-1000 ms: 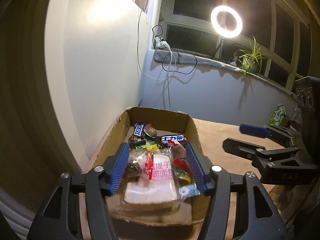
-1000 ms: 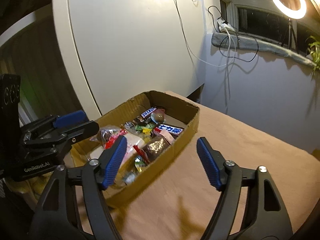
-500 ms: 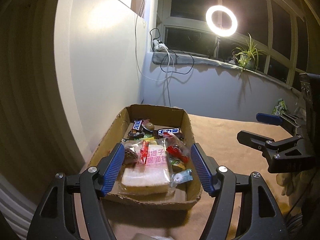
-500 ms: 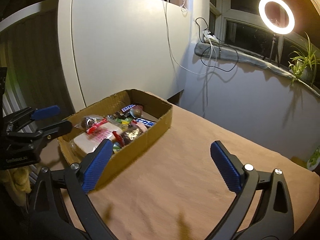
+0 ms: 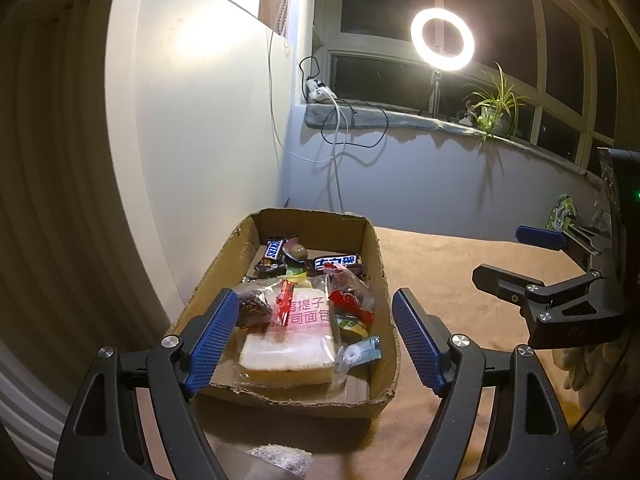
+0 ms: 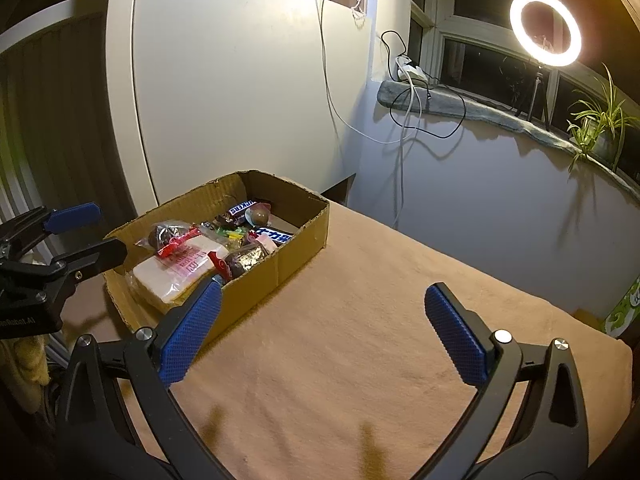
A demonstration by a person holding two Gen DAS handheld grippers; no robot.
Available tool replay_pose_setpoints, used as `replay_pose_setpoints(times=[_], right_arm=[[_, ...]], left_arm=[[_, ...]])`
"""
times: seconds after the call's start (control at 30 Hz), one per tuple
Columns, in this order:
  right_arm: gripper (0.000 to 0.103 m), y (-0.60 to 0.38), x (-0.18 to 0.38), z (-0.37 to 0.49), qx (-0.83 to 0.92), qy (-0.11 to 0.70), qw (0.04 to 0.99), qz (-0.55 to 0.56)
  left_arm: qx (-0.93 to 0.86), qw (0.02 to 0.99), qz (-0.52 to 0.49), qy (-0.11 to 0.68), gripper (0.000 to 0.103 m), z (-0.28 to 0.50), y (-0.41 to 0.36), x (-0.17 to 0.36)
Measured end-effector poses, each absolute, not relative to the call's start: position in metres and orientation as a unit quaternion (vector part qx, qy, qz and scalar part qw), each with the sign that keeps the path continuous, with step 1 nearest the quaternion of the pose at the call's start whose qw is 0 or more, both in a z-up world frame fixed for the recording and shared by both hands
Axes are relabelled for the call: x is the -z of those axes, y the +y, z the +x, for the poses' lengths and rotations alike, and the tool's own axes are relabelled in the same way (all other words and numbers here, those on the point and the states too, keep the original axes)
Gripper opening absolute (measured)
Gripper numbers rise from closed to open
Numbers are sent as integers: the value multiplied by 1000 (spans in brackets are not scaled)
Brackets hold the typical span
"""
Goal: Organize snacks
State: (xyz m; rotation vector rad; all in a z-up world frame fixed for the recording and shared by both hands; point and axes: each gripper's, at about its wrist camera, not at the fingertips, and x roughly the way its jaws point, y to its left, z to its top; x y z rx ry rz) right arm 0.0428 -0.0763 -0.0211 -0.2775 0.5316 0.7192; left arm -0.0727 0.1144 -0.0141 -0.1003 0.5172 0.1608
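My left gripper (image 5: 314, 340) hides the cardboard box (image 5: 376, 248) near corners; small wrappers unreadable. Bread pack (image 5: 294, 346) sits in box at 12. Both sets of jaws just widened, now apart, empty; right gripper (image 6: 332, 334) over bare cloth (image 6: 360, 300), box at 10.

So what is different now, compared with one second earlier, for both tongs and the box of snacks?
The left tongs have just opened wider and drawn back from the bread pack, which lies free in the cardboard box. The right tongs have also just opened, empty, above the brown cloth. Box and snacks kept their places.
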Motion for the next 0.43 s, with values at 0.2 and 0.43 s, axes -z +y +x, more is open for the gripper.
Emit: replay_pose_setpoints(times=[0.2,0.43], right_arm=[[103,-76,23,43,-346,258,892,-136],[103,-76,27,45,-343,262,891,-143]], left_arm=[[-79,962,-49,256,80,-73,114,15],[-79,964,-49,248,80,-74,114,15]])
